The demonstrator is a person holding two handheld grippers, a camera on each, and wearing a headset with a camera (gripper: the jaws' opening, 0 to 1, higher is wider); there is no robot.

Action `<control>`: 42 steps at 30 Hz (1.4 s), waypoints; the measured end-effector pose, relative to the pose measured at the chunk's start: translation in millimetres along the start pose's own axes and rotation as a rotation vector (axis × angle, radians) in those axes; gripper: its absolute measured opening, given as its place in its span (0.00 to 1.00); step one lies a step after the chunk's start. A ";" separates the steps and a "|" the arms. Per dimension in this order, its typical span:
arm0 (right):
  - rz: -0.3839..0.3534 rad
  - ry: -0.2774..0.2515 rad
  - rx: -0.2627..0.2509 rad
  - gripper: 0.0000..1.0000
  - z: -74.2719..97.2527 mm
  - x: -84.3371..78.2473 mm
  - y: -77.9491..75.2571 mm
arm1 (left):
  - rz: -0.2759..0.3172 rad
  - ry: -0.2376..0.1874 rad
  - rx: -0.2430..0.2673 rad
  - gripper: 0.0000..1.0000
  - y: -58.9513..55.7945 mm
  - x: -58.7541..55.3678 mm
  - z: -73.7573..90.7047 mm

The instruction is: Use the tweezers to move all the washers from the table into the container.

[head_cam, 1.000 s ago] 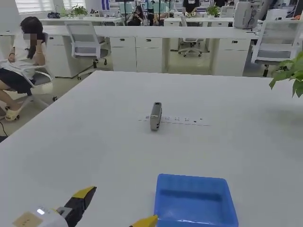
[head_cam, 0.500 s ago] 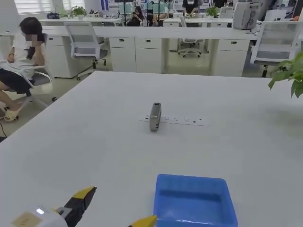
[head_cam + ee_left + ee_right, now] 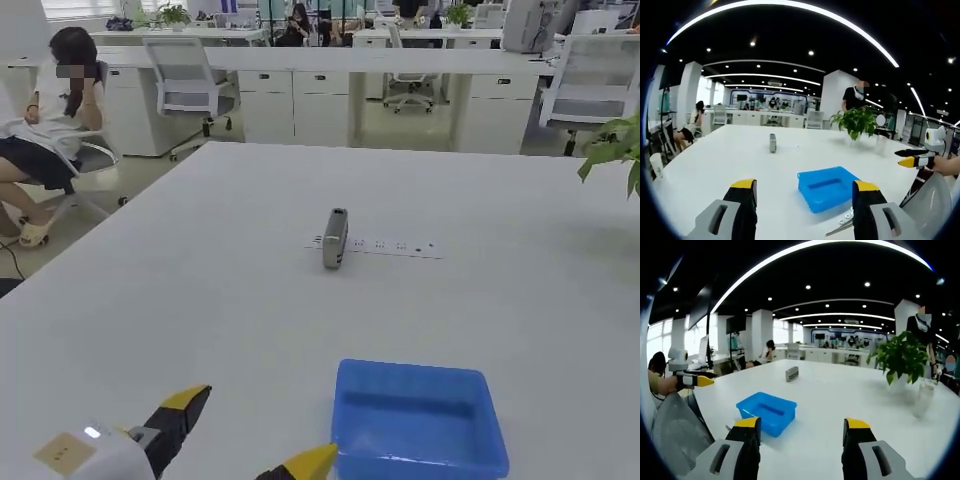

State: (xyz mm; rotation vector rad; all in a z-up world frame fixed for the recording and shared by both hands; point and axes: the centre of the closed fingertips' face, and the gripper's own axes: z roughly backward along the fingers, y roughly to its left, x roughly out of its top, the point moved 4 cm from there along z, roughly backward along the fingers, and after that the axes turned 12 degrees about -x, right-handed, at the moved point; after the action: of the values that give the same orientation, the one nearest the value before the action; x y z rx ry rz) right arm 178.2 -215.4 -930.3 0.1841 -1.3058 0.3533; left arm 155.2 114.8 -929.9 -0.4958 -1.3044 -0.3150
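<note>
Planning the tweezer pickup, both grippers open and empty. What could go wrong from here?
The thin metal tweezers lie flat on the white table beside the small metal washers. The wide-open jaws of the left gripper may slip on them or scatter washers.
Both seem near the table edge, so a nudge could knock washers off.

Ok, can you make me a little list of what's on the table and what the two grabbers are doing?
table: white and wide
container: blue, open on top, nothing seen inside
tweezers: lying on the table near the container, not picked up
washers: small rings on the table by the tweezers, too small to count
grey block: farther back, near the middle of the table
left gripper: open, holding nothing
right gripper: open, holding nothing
</note>
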 end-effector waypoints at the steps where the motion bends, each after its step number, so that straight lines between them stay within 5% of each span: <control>1: 0.000 0.000 0.001 0.64 -0.1 0.1 0.4 | 0.001 0.003 0.000 0.78 0.1 -0.4 -0.1; 14: 0.048 0.078 0.034 0.61 -5.4 -13.3 3.5 | 0.010 0.014 0.038 0.77 5.7 -2.1 1.5; 18: 0.092 0.165 0.052 0.60 -7.1 -20.1 6.5 | 0.013 0.047 0.038 0.77 6.7 -5.4 1.2; 21: 0.218 0.320 0.056 0.50 -4.8 -31.2 1.8 | 0.009 0.067 0.042 0.74 8.2 -5.8 1.9; 23: 0.185 0.366 0.059 0.50 -4.9 -31.7 10.1 | 0.035 0.090 0.025 0.71 7.5 -7.2 1.2; 24: 0.162 0.340 0.125 0.48 -9.6 -26.8 23.2 | 0.060 0.111 -0.001 0.70 5.6 -9.5 -0.2; 27: 0.199 0.334 0.207 0.32 -16.8 -23.4 43.3 | 0.125 0.144 -0.072 0.63 0.5 -12.6 -4.4; 33: 0.167 0.345 0.389 0.20 -23.2 -30.8 87.3 | 0.136 0.254 -0.226 0.45 -7.5 -25.4 -16.1; 42: 0.188 0.385 0.506 0.11 -28.4 -48.4 118.1 | 0.057 0.528 -0.496 0.27 -34.5 -66.3 -32.1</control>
State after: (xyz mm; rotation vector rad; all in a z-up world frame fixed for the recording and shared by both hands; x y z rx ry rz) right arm 151.4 -103.3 -991.9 0.3987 -0.8359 0.8364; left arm 149.0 65.2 -994.0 -0.8016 -0.6903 -0.6794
